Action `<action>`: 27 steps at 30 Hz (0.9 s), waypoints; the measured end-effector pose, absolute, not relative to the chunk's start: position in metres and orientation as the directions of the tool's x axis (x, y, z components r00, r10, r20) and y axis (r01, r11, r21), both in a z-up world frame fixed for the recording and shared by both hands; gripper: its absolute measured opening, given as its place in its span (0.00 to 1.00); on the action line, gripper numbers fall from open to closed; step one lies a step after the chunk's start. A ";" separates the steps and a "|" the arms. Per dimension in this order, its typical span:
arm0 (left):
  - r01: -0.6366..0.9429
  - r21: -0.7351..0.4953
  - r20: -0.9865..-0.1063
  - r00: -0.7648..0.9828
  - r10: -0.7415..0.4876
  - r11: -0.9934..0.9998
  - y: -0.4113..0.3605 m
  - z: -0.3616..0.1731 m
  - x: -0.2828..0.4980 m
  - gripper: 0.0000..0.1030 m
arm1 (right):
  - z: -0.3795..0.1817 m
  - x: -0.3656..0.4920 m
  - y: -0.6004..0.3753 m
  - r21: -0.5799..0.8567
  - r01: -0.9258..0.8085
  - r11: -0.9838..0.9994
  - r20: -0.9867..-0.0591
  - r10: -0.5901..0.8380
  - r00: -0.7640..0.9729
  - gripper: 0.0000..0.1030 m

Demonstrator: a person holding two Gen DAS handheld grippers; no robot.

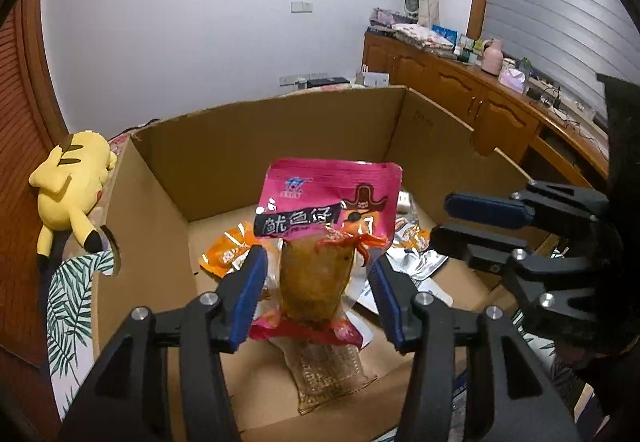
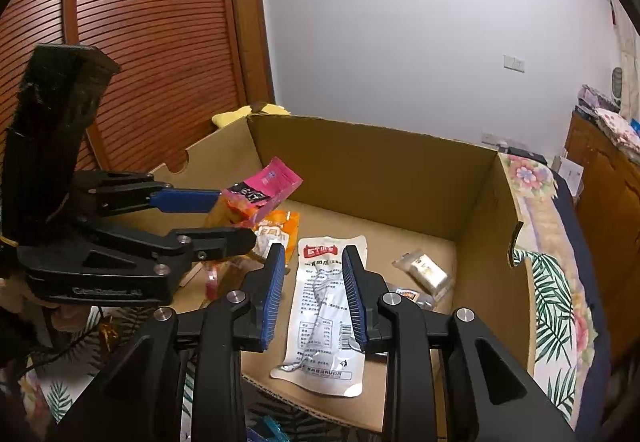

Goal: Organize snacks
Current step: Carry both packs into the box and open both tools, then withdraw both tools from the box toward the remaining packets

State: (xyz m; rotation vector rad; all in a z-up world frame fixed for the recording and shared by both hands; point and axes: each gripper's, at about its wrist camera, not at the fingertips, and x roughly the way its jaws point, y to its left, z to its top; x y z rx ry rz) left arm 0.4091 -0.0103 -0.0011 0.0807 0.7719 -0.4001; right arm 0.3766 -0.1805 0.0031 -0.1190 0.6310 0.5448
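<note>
Left tongs (image 1: 316, 282) pinch a pink snack packet (image 1: 328, 201) (over the cardboard box (image 1: 280, 129)); right tongs (image 2: 314, 290) gape above a white packet (image 2: 324, 322).

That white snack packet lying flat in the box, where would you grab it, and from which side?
The white snack packet lies flat on the floor of the cardboard box, long axis pointing away from the right hand-held gripper. Probably best to come straight down from above and pinch across its narrow width near the middle, where the open fingers already straddle it; its long edges give both pads something to close on.
</note>
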 end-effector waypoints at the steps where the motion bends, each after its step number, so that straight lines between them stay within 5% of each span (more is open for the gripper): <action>1: 0.379 -0.080 -0.698 0.639 -0.323 0.922 -0.010 -0.002 0.410 0.51 | 0.003 0.376 -0.181 0.056 -0.519 0.853 -0.590 0.448 0.672 0.27; 4: 0.371 -0.079 -0.702 0.639 -0.316 0.925 -0.012 -0.003 0.410 0.54 | 0.002 0.376 -0.181 0.052 -0.523 0.851 -0.591 0.448 0.670 0.27; 7: 0.376 -0.077 -0.669 0.667 -0.328 0.923 -0.008 0.004 0.408 0.69 | 0.002 0.374 -0.180 0.048 -0.525 0.850 -0.590 0.448 0.671 0.27; 27: 0.396 -0.069 -0.619 0.703 -0.350 0.916 0.010 0.046 0.348 0.70 | 0.031 0.308 -0.185 0.041 -0.516 0.856 -0.548 0.451 0.704 0.31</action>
